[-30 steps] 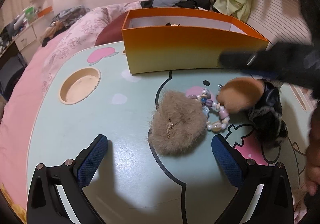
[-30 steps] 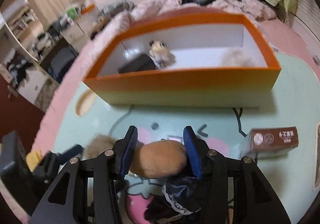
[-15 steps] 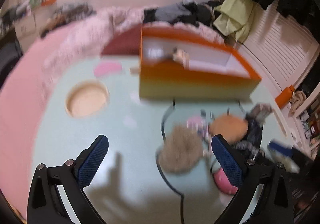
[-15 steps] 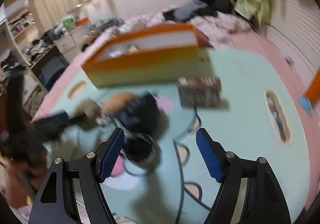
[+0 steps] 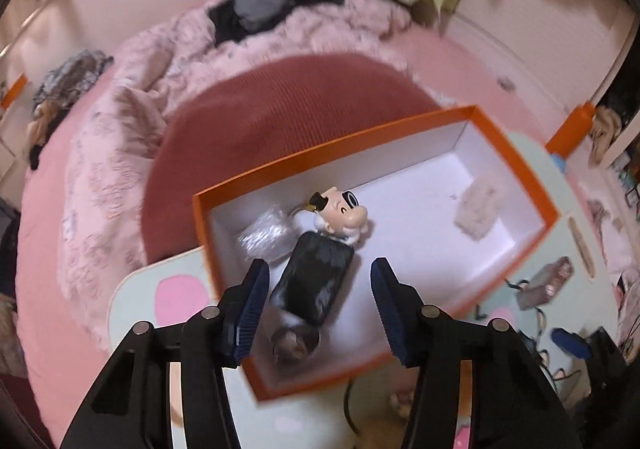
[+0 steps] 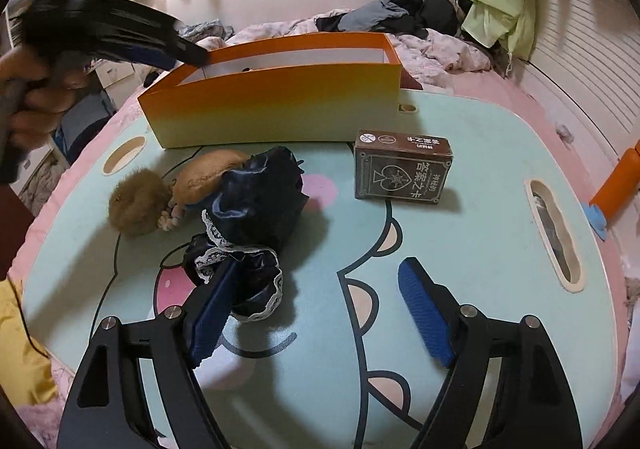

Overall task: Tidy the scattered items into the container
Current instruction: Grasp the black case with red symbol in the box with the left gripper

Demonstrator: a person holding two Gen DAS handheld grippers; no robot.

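On the tabletop [image 6: 480,249], just near the box [image 6: 280,105], lie the doll [image 6: 256,201], a fluffy ball [image 6: 136,205] and a card pack [image 6: 404,173]. The right claw [image 6: 320,269] has just been opening and grips nothing. Its left finger sits right by the doll's dark dress.

I think the doll goes in next. To do it well, slide the claw left until the dress sits between both fingers. Squeeze softly, lift it high over the box's near wall, then let go.

The left claw [image 5: 318,269] hangs over the box. It has just been closing part way, and it holds nothing. Only its view shows inside the box: a black thing [image 5: 316,281], a toy head [image 5: 342,213] and a fluffy bit [image 5: 478,211]. Only the right view shows what is left outside.
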